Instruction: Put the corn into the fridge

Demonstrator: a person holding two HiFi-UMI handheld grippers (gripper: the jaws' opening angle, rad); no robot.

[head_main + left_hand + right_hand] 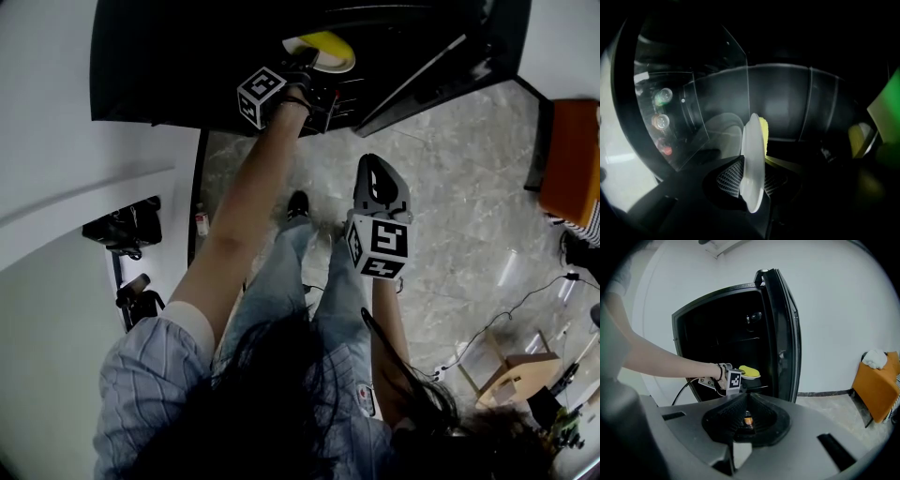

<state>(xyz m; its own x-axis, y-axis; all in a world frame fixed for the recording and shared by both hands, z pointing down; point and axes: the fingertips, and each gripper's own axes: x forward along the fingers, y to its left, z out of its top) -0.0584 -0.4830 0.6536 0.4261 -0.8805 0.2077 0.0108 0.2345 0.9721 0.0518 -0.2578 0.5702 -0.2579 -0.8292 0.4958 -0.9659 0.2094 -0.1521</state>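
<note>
A yellow corn [324, 42] lies on a small white plate [339, 64] inside the dark, open black fridge [169, 66]. My left gripper [305, 67] is shut on the plate's near rim and reaches into the fridge. In the left gripper view the plate [753, 154] shows edge-on between the meshed pads [731, 178], with the corn [763, 133] behind it. The right gripper view shows the corn [748, 370], the left gripper [740, 379] and the fridge door [783, 333] standing open. My right gripper [375, 167] hangs back over the floor, its jaws together with nothing held.
A clear shelf panel with small bottles [663, 119] is at the fridge's left. An orange seat with a white cloth [879, 380] stands by the wall at right. Cables [506, 319] and a wooden piece [517, 370] lie on the marble floor. Dark equipment [127, 230] sits at left.
</note>
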